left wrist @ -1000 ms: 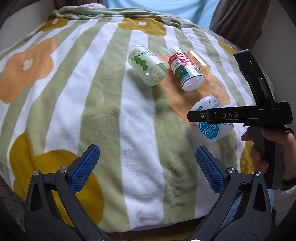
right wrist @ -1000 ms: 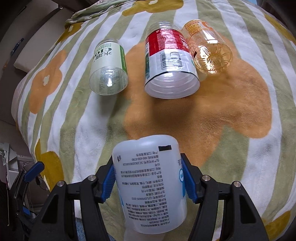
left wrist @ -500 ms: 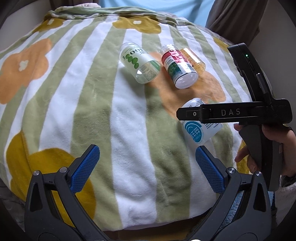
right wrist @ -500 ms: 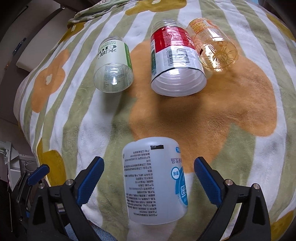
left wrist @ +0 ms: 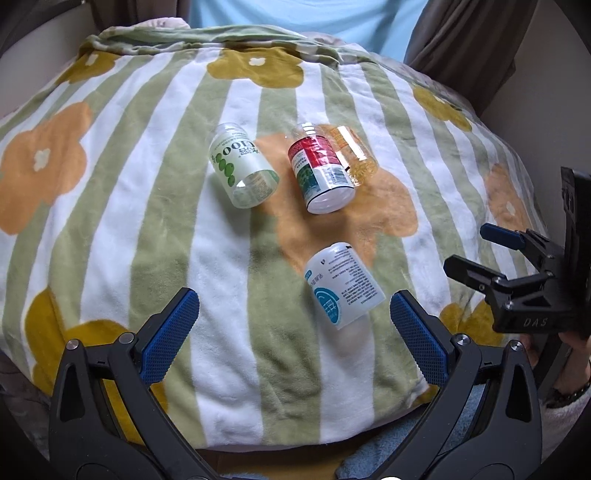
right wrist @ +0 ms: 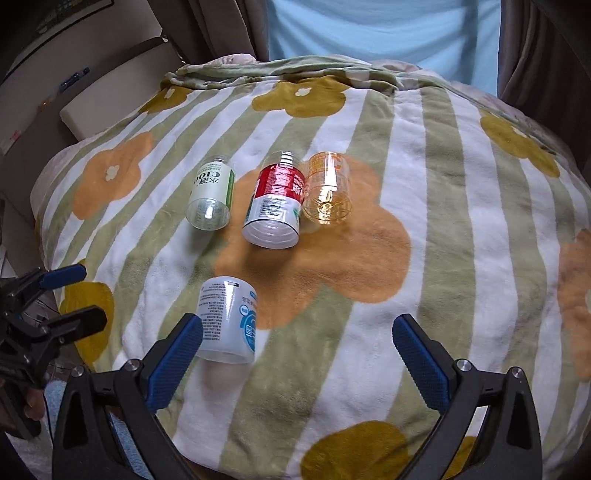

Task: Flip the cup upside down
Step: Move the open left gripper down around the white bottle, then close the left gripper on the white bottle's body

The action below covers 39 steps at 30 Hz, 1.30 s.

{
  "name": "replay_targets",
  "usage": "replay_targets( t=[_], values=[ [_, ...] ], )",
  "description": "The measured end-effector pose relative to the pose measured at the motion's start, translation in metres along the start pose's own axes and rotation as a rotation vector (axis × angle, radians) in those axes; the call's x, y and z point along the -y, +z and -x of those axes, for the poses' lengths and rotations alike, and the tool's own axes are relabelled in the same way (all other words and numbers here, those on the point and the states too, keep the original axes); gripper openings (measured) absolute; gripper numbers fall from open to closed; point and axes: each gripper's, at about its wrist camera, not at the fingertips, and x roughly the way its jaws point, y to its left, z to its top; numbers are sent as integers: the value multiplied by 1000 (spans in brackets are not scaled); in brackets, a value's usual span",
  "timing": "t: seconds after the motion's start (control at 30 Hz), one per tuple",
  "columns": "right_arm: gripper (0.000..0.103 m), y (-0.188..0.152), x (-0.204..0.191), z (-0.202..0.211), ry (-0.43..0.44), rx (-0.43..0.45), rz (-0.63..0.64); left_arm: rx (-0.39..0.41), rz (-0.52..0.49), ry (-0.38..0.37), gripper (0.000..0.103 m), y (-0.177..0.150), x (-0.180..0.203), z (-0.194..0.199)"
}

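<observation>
1. Closest in, the left claw [left wrist: 291, 328] sits spread wide with nothing between its blue pads, hovering over the near edge of the blanket [left wrist: 110, 229].
2. The right claw [right wrist: 297, 347] is the same, spread wide and gripping nothing. From the left wrist view it's off at the right edge, held in a hand [left wrist: 570, 354].
3. Just past both claws, the white cup [right wrist: 228, 323] with the blue label lies on its side on the striped flower blanket, free of either claw. In the right wrist view it's right behind that claw's left pad.
4. Further back there's a row of three more lying on their sides: a green-label cup [left wrist: 242, 166] to the left, a red-label cup [left wrist: 321, 171] in the middle, and a clear orange cup [left wrist: 352, 153] tucked against the red one.
5. Way at the back, a light blue shirt [right wrist: 384, 33] shows beyond the blanket.
</observation>
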Motion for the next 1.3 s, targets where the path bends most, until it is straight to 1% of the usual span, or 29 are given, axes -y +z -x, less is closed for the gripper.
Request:
replay_targets(
  t=[0.03, 0.1, 0.17, 0.3, 0.4, 0.5, 0.57, 0.67, 0.8, 0.9, 1.0, 1.03, 1.07, 1.1, 1.3],
  values=[
    [103, -6, 3, 5, -28, 18, 14, -19, 2, -1, 103, 6, 6, -4],
    [103, -21, 13, 14, -51, 60, 25, -62, 6, -7, 103, 17, 19, -18],
    [103, -35, 20, 19, -49, 97, 24, -105, -1, 13, 103, 24, 31, -35],
    [103, -62, 34, 21, -110, 147, -4, -196, 18, 53, 103, 31, 40, -75],
    [103, -79, 39, 15, -112, 172, -10, -269, 73, 40, 103, 29, 36, -104],
    [103, -93, 41, 8, -92, 188, -6, -314, 115, 31, 101, 30, 33, -126],
    [103, -99, 41, 1, -96, 182, -3, -329, 136, 27, 97, 32, 30, -136],
    [103, -107, 45, -12, -82, 159, -15, -354, 178, 6, 95, 34, 26, -147],
    [103, -114, 53, -24, -47, 146, -52, -383, 218, -8, 82, 36, 20, -159],
    [103, -118, 54, -28, -23, 142, -66, -401, 223, -5, 78, 33, 20, -166],
    [103, -118, 52, -30, -23, 142, -56, -411, 230, -10, 74, 29, 20, -171],
    [103, -118, 51, -31, -23, 142, -53, -411, 230, -11, 71, 28, 21, -172],
    [103, -119, 50, -32, -23, 142, -50, -413, 226, -11, 64, 27, 22, -173],
    [103, -119, 50, -32, -22, 142, -49, -412, 223, -9, 62, 26, 22, -173],
    [103, -119, 51, -33, -15, 141, -50, -372, 256, -54, 61, 27, 13, -164]
  ],
)
